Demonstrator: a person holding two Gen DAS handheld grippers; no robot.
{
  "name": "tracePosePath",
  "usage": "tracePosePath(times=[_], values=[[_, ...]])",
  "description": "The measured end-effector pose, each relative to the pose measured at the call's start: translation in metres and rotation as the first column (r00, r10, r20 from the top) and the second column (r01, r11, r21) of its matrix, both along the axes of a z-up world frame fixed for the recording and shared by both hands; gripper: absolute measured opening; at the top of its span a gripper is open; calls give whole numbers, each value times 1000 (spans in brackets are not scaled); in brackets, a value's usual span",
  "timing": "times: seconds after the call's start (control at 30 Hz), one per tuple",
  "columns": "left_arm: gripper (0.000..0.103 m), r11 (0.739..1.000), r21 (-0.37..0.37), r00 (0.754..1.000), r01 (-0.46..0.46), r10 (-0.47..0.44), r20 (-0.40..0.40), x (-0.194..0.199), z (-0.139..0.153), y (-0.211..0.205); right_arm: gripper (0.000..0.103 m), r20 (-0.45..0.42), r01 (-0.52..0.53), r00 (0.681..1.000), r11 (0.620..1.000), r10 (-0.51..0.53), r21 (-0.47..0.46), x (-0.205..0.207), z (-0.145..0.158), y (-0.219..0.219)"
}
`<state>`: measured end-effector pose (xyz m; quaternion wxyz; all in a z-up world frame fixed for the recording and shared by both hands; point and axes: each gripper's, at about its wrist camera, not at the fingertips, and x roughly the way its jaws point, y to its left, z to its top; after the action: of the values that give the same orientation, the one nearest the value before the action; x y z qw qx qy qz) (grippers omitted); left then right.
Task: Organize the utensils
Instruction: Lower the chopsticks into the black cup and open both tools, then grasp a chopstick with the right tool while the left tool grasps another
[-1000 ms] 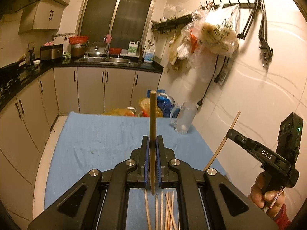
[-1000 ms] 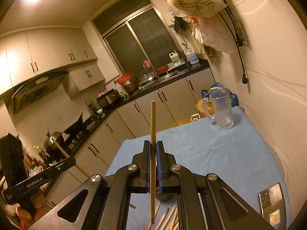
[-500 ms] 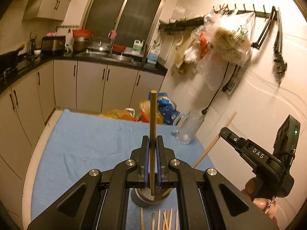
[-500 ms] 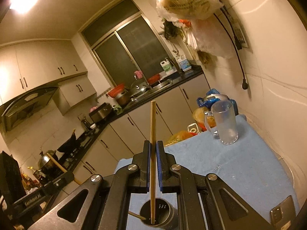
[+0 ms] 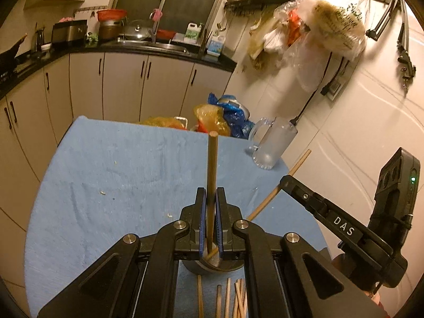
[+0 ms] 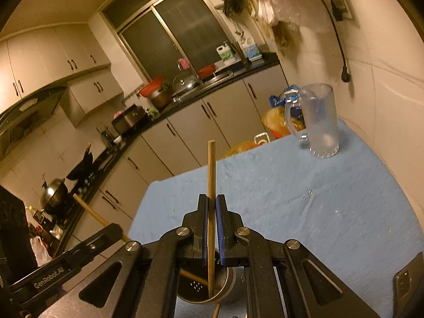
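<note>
My left gripper (image 5: 211, 206) is shut on a wooden chopstick (image 5: 212, 164) held upright. Its lower end is inside a round metal utensil holder (image 5: 212, 265) on the blue tablecloth. My right gripper (image 6: 211, 212) is shut on another wooden chopstick (image 6: 211, 175), whose lower tip is inside the same perforated holder (image 6: 209, 288). The right gripper also shows in the left wrist view (image 5: 286, 182), with its chopstick (image 5: 296, 165) slanting down into the holder. Several loose chopsticks (image 5: 233, 299) lie on the cloth in front of the holder.
A frosted glass mug (image 6: 320, 122) stands at the table's far right, near the tiled wall. Plastic bags (image 5: 220, 118) sit beyond the far edge. A dark phone (image 6: 408, 283) lies on the cloth at right. Kitchen cabinets (image 5: 119, 87) are behind.
Both grippers have tilted down and moved lower over the holder. Both chopstick tips now reach deeper into it, and the holder sits closer under the jaws.
</note>
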<state>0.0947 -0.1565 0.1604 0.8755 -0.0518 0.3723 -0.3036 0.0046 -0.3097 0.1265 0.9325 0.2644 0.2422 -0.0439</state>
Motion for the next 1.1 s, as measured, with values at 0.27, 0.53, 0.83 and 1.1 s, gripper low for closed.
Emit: tracePosePath(times=[0.27,0.53,0.83,1.1], values=[[6,1000,6,1000,-12,12,-20,7,-10,4,7,-26,-13,1000,1000,13,1,7,-11,1],[31,1000,-4,1000,-28,28,3,1,-2,11,32,-24,-13,1000,1000,13,20,-1,-7,-2],[32,999,-42,999,-35,36,40,-23,16,35,32,22,7,1000,1000,-7,-8,-40,10,-1],[33,999,-38,996,-34,37,83,-65,16,56,32,18,-15,1000,1000,15,0,-77,4,7]])
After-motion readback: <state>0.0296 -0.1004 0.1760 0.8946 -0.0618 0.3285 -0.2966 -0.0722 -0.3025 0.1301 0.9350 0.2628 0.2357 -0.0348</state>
